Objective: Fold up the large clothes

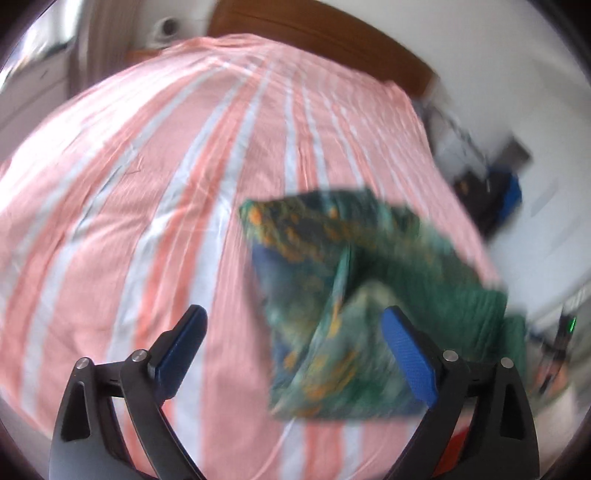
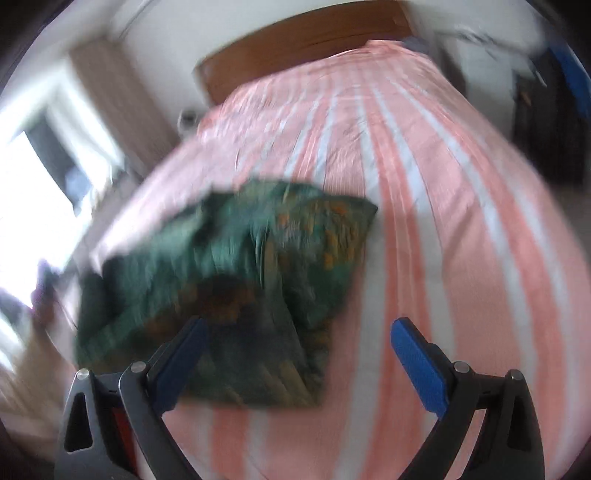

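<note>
A green and blue patterned garment with orange marks (image 1: pixel 332 295) lies folded in a loose bundle on a bed with a pink and white striped sheet (image 1: pixel 147 184). My left gripper (image 1: pixel 295 321) is open and empty, above the bed, with the garment under its right finger. In the right wrist view the garment (image 2: pixel 240 277) lies at the left, by the bed's left edge. My right gripper (image 2: pixel 299 328) is open and empty, its left finger over the garment's near part. Both views are blurred.
A brown wooden headboard (image 1: pixel 314 33) stands at the far end of the bed against a white wall. Dark and blue items (image 1: pixel 495 192) sit on the floor right of the bed. A bright window (image 2: pixel 44 184) and curtain are to the left.
</note>
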`<state>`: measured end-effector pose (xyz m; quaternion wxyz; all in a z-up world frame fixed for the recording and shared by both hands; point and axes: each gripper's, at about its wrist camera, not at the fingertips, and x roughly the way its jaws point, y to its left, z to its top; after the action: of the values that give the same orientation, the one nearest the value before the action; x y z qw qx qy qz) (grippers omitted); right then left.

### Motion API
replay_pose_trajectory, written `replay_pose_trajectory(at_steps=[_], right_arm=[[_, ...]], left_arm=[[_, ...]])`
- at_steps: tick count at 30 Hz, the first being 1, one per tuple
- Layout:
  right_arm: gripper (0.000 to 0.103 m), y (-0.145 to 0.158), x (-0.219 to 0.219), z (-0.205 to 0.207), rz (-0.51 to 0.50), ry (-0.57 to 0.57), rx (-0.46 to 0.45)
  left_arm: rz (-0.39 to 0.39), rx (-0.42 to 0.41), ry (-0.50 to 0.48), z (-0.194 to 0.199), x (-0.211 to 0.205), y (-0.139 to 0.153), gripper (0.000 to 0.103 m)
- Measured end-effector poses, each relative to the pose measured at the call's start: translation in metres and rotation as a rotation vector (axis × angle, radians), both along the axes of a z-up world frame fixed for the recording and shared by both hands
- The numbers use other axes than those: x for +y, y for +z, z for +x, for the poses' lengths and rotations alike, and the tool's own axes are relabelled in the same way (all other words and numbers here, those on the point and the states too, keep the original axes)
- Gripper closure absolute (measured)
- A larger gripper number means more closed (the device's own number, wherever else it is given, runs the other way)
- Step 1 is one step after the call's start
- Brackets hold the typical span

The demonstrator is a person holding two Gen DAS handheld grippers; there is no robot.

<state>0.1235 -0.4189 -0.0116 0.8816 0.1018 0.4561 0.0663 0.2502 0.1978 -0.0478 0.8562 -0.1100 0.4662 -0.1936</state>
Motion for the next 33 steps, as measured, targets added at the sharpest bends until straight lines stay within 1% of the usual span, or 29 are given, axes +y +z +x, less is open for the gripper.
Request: replay_pose_trajectory(at_steps=[2, 3, 4, 5, 6, 7, 8, 9, 10, 11, 12, 13, 14, 15, 16, 18, 20, 21, 22, 24, 25, 26, 27, 28, 29, 30, 31, 32, 33], right_arm=[[0.005, -0.01, 0.03, -0.006, -0.05, 0.138, 0.051], [0.005, -0.019, 0.05, -0.005, -0.049, 0.212, 0.083], [0.005, -0.027, 0.067, -0.002, -0.045, 0.267, 0.11], [0.005, -0.037, 0.088, 0.004, -0.042, 0.328, 0.14], [0.005, -0.046, 0.109, 0.013, -0.046, 0.375, 0.163], [0.006, -0.053, 0.127, 0.024, -0.062, 0.397, 0.167], [0.007, -0.058, 0.144, 0.038, -0.075, 0.394, 0.151], [0.007, -0.06, 0.155, 0.055, -0.08, 0.35, 0.114], [0.007, -0.061, 0.156, 0.078, -0.081, 0.246, 0.074], [0.007, -0.061, 0.147, 0.097, -0.052, 0.112, 0.047], [0.007, -0.061, 0.137, 0.106, -0.017, 0.019, 0.03], [0.007, -0.062, 0.117, 0.118, 0.043, -0.139, 0.015], [0.007, -0.061, 0.101, 0.121, 0.09, -0.238, 0.006], [0.007, -0.058, 0.091, 0.12, 0.123, -0.28, -0.007], [0.007, -0.052, 0.081, 0.116, 0.152, -0.306, -0.027], [0.007, -0.035, 0.069, 0.099, 0.128, -0.299, -0.074], [0.006, -0.024, 0.061, 0.081, 0.058, -0.217, -0.089], [0.005, -0.025, 0.061, 0.078, 0.037, -0.177, -0.076], [0.005, -0.029, 0.062, 0.075, 0.018, -0.115, -0.048], [0.005, -0.042, 0.07, 0.075, -0.044, 0.012, 0.024], [0.005, -0.052, 0.077, 0.077, -0.091, 0.057, 0.057], [0.005, -0.061, 0.081, 0.08, -0.125, 0.083, 0.076], [0.006, -0.066, 0.085, 0.083, -0.148, 0.087, 0.08], [0.015, -0.072, 0.088, 0.088, -0.158, 0.073, 0.069], [0.037, -0.074, 0.088, 0.088, -0.154, 0.062, 0.057], [0.051, -0.074, 0.089, 0.09, -0.162, 0.04, 0.049], [0.081, -0.072, 0.089, 0.09, -0.189, 0.011, 0.041], [0.087, -0.068, 0.09, 0.088, -0.193, 0.006, 0.039], [0.088, -0.06, 0.091, 0.082, -0.202, 0.01, 0.029]], left_arm=[[0.142, 0.016, -0.123, -0.017, -0.024, -0.016, 0.007], [0.239, 0.013, -0.18, -0.026, -0.044, -0.029, 0.008], [0.307, 0.001, -0.22, -0.035, -0.061, -0.039, 0.008], [0.356, -0.012, -0.249, -0.041, -0.079, -0.048, 0.009], [0.384, -0.016, -0.267, -0.042, -0.099, -0.057, 0.011], [0.388, -0.014, -0.269, -0.04, -0.113, -0.062, 0.014], [0.387, -0.02, -0.239, -0.033, -0.128, -0.064, 0.014], [0.387, -0.03, -0.193, -0.025, -0.134, -0.062, 0.014], [0.378, -0.04, -0.128, -0.014, -0.136, -0.058, 0.014], [0.361, -0.046, -0.054, -0.002, -0.134, -0.052, 0.014], [0.341, -0.042, 0.05, 0.011, -0.124, -0.047, 0.014], [0.321, -0.025, 0.123, 0.02, -0.112, -0.044, 0.014], [0.292, -0.002, 0.182, 0.026, -0.098, -0.042, 0.015], [0.251, 0.018, 0.212, 0.028, -0.081, -0.04, 0.018], [0.221, 0.024, 0.201, 0.026, -0.07, -0.038, 0.018], [0.176, 0.022, 0.113, 0.016, -0.053, -0.038, 0.017], [0.159, 0.011, -0.012, 0.003, -0.05, -0.041, 0.015], [0.177, 0.004, -0.082, -0.004, -0.055, -0.045, 0.012], [0.214, -0.004, -0.121, -0.005, -0.064, -0.048, 0.01], [0.323, -0.033, -0.154, -0.001, -0.09, -0.057, 0.01], [0.348, -0.044, -0.155, 0.001, -0.098, -0.06, 0.01], [0.355, -0.054, -0.152, 0.006, -0.107, -0.061, 0.01], [0.341, -0.064, -0.149, 0.009, -0.117, -0.06, 0.015], [0.322, -0.068, -0.151, 0.01, -0.124, -0.057, 0.042], [0.301, -0.054, -0.162, 0.01, -0.131, -0.054, 0.065], [0.311, -0.039, -0.154, 0.009, -0.132, -0.055, 0.093], [0.314, -0.045, -0.149, 0.006, -0.129, -0.051, 0.094], [0.312, -0.074, -0.15, 0.002, -0.126, -0.045, 0.095], [0.303, -0.101, -0.15, -0.006, -0.118, -0.036, 0.096]])
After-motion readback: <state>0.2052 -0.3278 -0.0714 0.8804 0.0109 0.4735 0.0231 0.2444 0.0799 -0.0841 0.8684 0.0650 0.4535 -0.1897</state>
